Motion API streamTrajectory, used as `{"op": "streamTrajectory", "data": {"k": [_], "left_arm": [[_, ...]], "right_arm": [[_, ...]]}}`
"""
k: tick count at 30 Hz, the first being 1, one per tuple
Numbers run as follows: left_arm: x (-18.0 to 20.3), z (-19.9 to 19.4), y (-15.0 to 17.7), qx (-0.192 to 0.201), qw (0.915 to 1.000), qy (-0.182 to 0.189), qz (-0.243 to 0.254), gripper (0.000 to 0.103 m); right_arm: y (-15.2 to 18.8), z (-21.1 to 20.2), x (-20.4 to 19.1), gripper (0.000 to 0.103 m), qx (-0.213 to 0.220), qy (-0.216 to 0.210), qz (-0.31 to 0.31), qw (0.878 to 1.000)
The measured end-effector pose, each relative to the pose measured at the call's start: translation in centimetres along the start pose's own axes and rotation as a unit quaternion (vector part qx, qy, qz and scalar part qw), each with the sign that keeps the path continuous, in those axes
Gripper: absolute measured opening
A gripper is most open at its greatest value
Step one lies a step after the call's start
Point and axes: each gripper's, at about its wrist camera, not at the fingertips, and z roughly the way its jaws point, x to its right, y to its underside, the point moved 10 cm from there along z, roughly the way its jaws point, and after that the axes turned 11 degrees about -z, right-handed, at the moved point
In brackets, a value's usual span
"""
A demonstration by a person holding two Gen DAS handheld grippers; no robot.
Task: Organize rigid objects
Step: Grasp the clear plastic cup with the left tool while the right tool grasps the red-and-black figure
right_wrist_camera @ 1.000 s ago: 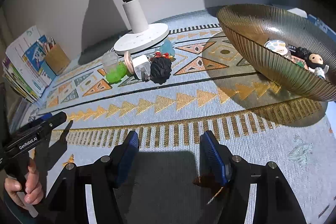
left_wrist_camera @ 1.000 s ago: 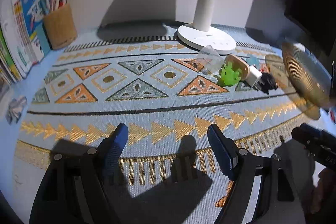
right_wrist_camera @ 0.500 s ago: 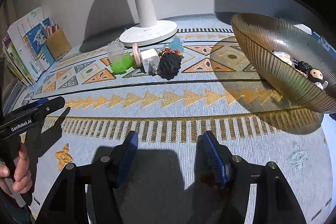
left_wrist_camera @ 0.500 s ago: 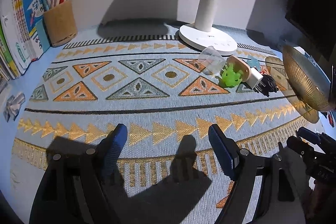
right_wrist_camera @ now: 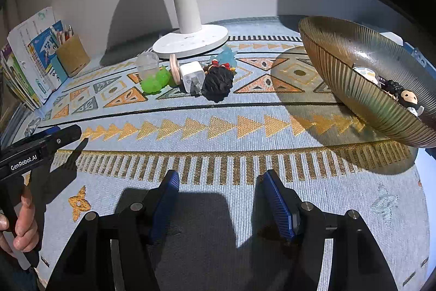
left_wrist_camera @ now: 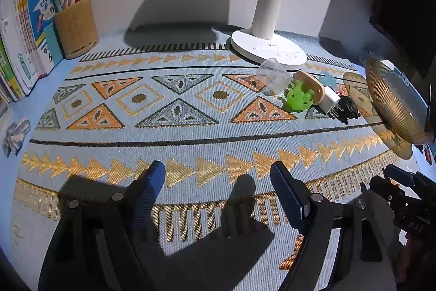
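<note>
Reading "GenRobot.AI" in white, the left gripper (right_wrist_camera: 58,133) hovers empty.

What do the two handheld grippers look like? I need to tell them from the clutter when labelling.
Both are matte black plastic frames with two fingers, each tipped with a ribbed blue pad and pinned by round silver pivot bolts. The left gripper carries white "GenRobot.AI" lettering on its side, seen from the right wrist view. The right gripper shows white letters "DAS" on its body. No cables or sleeves show.
</note>
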Motion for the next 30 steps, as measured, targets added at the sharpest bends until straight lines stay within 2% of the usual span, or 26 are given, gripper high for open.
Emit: {"op": "streamTrajectory", "data": {"k": [5,8,10,12,14,17,19,23,26,29,30], "left_arm": [[0.1,0.1,-0.2,-0.018,0.9994,0.020,-0.021,0.078],[0.9,-0.3,-1.4,-0.034,0.9958,0.064,-0.056,0.078],[1.7,-0.4,-3.1,-0.032,0.9944,0.076,-0.065,0.078],[2.8,0.3,-4.8,-0.042,0.9933,0.084,-0.068,0.078],[3.8,1.7,-6.0,-0.057,0.9909,0.093,-0.078,0.078],[4.9,4.4,-6.9,-0.088,0.9849,0.109,-0.101,0.076],[5.3,6.0,-7.2,-0.104,0.9795,0.121,-0.123,0.076],[6.3,8.5,-7.2,-0.127,0.9750,0.121,-0.136,0.074],[7.1,9.5,-7.6,-0.117,0.9798,0.108,-0.121,0.073],[7.7,10.0,-7.9,-0.119,0.9799,0.108,-0.118,0.063],[8.0,10.3,-7.9,-0.120,0.9805,0.107,-0.113,0.055]], "right_arm": [[0.0,0.0,0.4,0.063,-0.003,-0.007,0.010,1.000],[-1.1,-0.6,1.2,0.062,0.008,-0.056,0.061,0.997],[-2.9,-1.1,1.7,0.062,0.021,-0.080,0.080,0.993],[-4.6,-0.6,2.2,0.062,0.017,-0.055,0.063,0.996],[-5.9,0.4,2.3,0.062,0.010,-0.051,0.052,0.997],[-7.2,2.4,2.3,0.050,0.004,-0.064,0.058,0.996],[-7.8,3.8,2.9,0.049,0.000,-0.053,0.064,0.997],[-8.2,5.8,3.6,0.049,-0.005,-0.061,0.073,0.995],[-8.4,6.7,3.8,0.049,-0.003,-0.069,0.079,0.994],[-8.8,7.0,3.8,0.047,0.005,-0.070,0.071,0.995],[-8.9,7.1,3.6,0.042,0.005,-0.071,0.066,0.995]]}}
